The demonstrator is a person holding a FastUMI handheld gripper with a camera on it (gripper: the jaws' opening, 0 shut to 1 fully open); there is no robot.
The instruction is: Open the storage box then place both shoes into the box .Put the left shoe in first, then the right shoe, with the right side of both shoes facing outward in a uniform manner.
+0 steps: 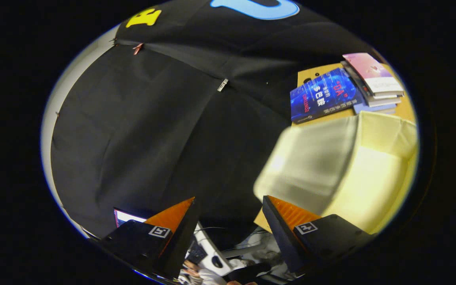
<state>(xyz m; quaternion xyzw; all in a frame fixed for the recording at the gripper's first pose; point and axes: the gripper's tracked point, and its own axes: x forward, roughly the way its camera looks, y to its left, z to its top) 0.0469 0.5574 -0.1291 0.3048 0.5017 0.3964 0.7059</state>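
Gripper (230, 204) fingers apart, wide gap, nothing held between them; both fingertips (186, 206) point at the black cloth wall (141, 130). One storage box (342, 166), pale yellow-cream, translucent-looking, blurred, sits just ahead of and beyond the right finger, its near lower corner right beside that fingertip; whether they touch cannot be told. Lid state cannot be told from the blur. Box rests on a tan tabletop (406, 111), one bare strip visible behind it and a sliver below its near corner. Beyond the box on the same table: one blue book (323, 97) lying flat, and just beside it one stack of books (374, 85), about four, a pink-and-white cover on top. Stack and blue book touch or slightly overlap. On the cloth wall: two clips counted, one reddish clip (137, 48) and one silver clip (223, 84), along a seam. Between the fingers, far below, clutter with cables and a white object, too small to identify.
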